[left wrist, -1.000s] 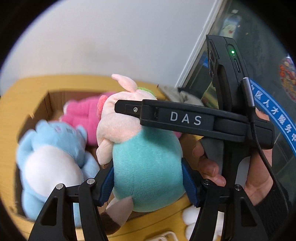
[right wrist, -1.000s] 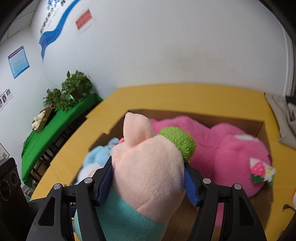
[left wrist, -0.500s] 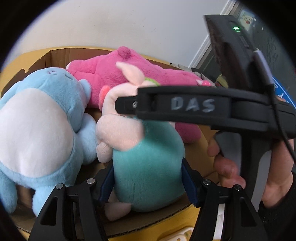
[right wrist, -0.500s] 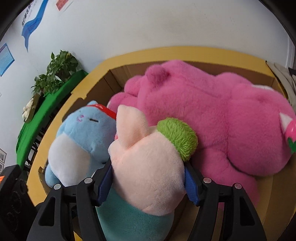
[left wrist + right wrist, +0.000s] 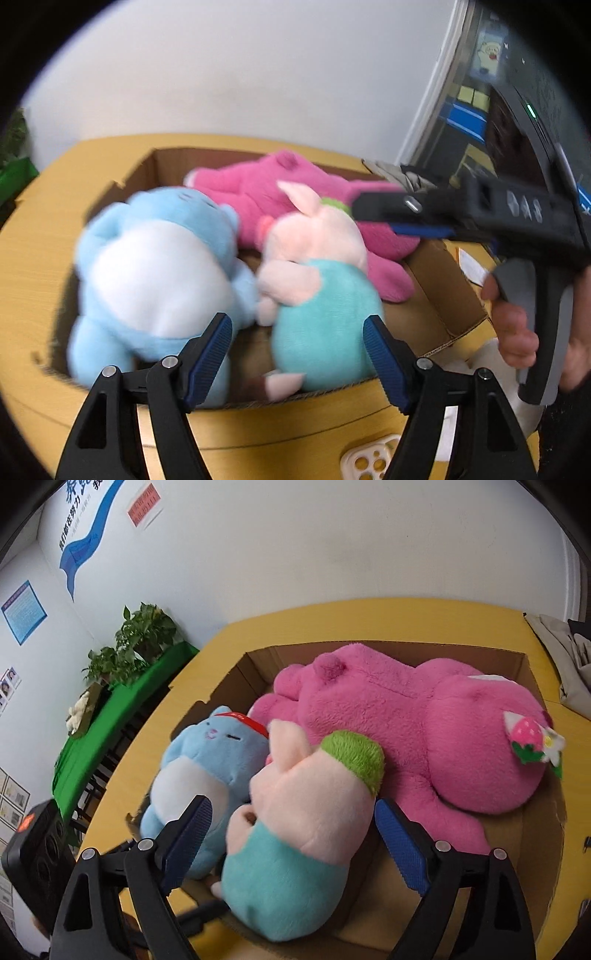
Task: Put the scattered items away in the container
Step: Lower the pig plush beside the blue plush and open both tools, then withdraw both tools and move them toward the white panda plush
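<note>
Releasing: we are opening both jaws off the pink-headed, teal-bodied plush pig (image 5: 295, 834), so it settles
Left hand-held gripper (image 5: 297, 354): pads clear of its body, holding nothing
Right hand-held gripper (image 5: 293, 842): wide around its head, no grip
Pig: inside the brown cardboard box (image 5: 532, 679), wedged between the blue plush cat (image 5: 207, 760) and the big pink plush bear (image 5: 424, 731)

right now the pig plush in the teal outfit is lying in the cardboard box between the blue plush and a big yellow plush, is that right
Not quite: the big plush is pink, not yellow. The right wrist view shows the pig plush in its teal outfit lying in the cardboard box, with the blue plush on one side and the big pink plush on the other.
</note>
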`<state>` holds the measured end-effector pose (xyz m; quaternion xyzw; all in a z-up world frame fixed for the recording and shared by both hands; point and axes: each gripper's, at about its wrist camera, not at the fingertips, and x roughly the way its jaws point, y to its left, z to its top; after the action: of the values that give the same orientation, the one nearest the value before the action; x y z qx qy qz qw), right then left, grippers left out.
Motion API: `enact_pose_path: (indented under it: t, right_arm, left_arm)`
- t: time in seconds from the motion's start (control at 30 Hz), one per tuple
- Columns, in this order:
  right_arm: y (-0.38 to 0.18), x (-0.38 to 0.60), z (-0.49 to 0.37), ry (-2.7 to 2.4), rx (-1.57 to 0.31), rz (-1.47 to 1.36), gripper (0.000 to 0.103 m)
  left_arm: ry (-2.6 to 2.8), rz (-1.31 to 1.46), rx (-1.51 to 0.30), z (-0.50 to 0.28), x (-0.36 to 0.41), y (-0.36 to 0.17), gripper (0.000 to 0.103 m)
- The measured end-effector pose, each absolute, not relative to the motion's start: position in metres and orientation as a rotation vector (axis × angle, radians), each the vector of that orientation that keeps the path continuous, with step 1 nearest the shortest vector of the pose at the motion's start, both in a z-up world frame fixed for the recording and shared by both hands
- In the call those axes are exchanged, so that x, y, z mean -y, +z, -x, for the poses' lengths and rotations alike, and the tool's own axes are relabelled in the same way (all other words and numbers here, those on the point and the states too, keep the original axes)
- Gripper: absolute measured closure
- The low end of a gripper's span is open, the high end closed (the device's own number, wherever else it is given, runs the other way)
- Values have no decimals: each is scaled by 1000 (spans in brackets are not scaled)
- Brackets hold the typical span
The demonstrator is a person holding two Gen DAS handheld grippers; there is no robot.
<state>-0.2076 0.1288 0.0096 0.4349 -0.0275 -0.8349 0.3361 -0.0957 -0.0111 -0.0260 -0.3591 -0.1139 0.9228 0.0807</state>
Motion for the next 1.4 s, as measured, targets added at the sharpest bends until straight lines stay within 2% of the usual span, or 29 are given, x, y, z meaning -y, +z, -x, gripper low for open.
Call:
enact_pose_path:
  t: [0.07, 0.17, 0.27, 0.37, 0.7, 1.4]
  right_arm:
    - [17, -135, 193, -2218, 50, -1101, 9]
    - [34, -148, 166, -2322, 10, -1020, 0]
    - [55, -170, 138, -2446, -23, -939, 0]
    - [67, -180, 107, -2547, -31, -890, 0]
    - [61, -188, 34, -2648, -151, -901, 0]
    - [62, -197, -1, -2660, -194, -896, 0]
  left_arm:
    - [2781, 1041, 340, 79, 14, -13, 29]
    - [2814, 981, 305, 62, 13, 5, 24]
    - [2869, 928, 252, 47, 12, 15, 23]
    - [2852, 969, 297, 42, 12, 18, 23]
    - [2876, 942, 201, -15, -10, 33, 24]
    - [2881, 911, 136, -43, -38, 46, 24]
